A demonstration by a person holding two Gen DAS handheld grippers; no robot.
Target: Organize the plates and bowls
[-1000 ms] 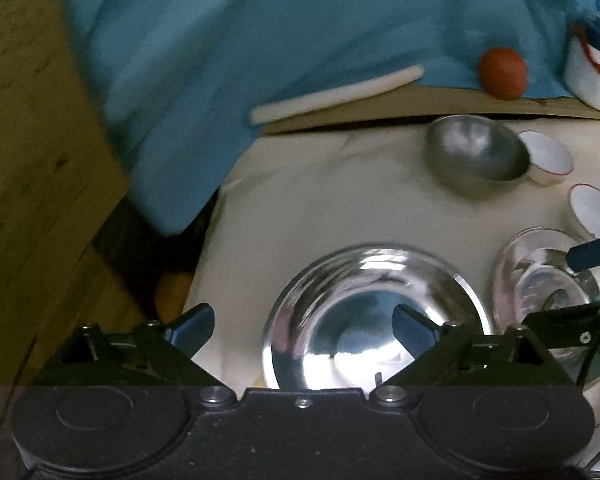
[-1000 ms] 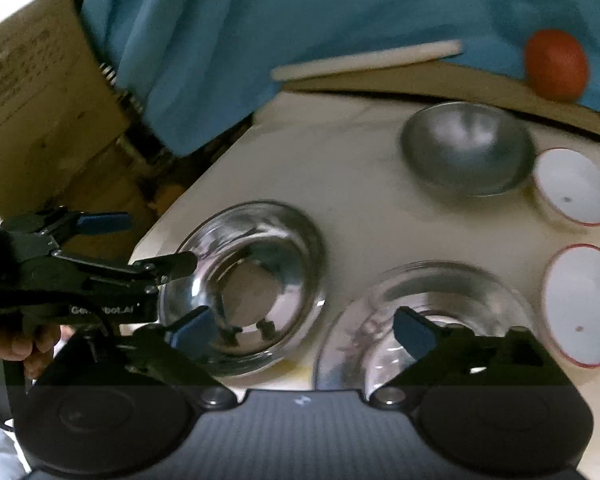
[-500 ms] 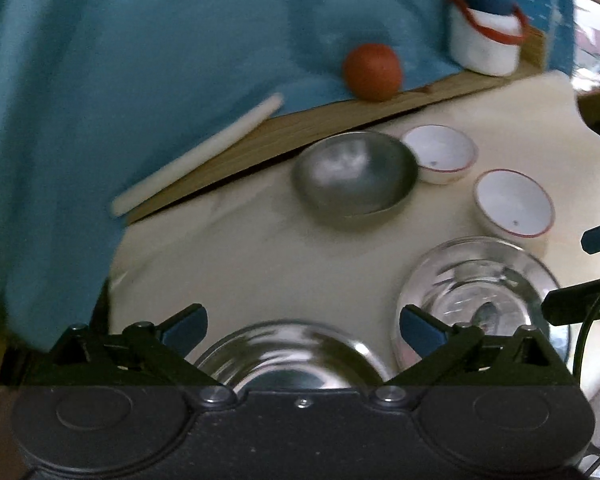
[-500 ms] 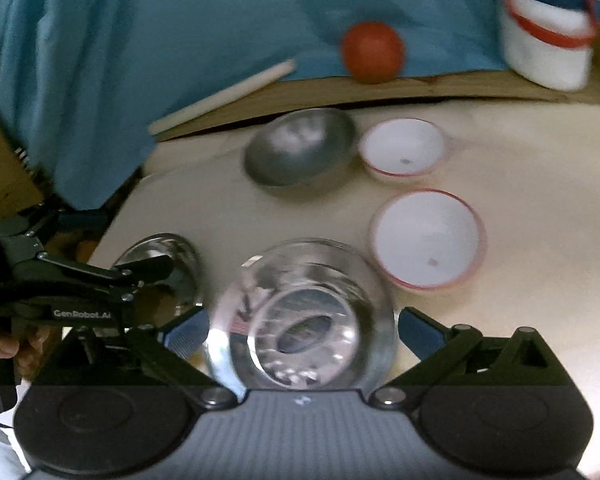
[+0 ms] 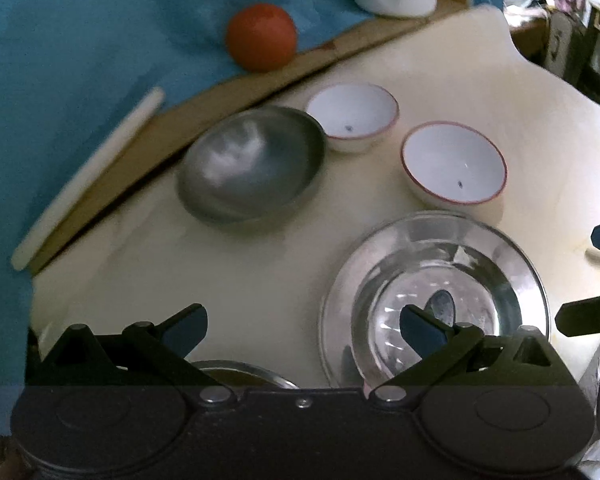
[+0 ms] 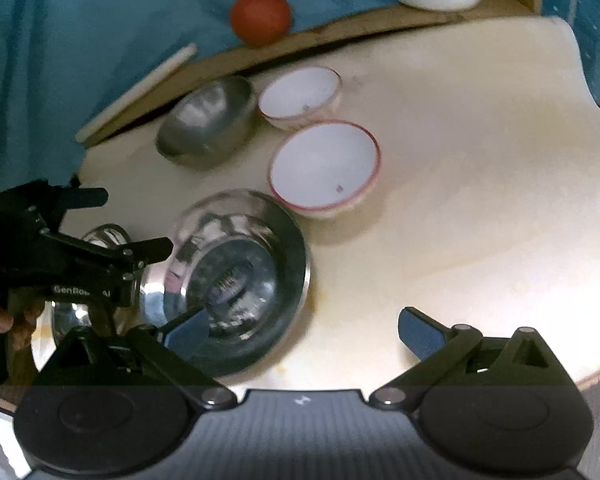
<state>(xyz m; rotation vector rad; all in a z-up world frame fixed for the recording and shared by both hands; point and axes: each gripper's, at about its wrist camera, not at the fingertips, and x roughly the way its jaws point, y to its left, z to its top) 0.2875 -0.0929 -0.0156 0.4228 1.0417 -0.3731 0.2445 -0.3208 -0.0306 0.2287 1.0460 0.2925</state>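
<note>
Showing both hand-held grippers, left [image 5: 302,330] and right [image 6: 302,330], spread wide and empty above the worktop [image 6: 460,200]; left jaws just opened fully. Steel plate [image 6: 236,280] directly below and between them, under left's right finger and right's left finger, round, no long axis, face up. Bowls [image 6: 324,166] beyond.

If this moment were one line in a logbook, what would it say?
left tongs: open, empty | right tongs: open, empty | shiny plate: on table | two white bowls, steel bowl: unstacked
</note>
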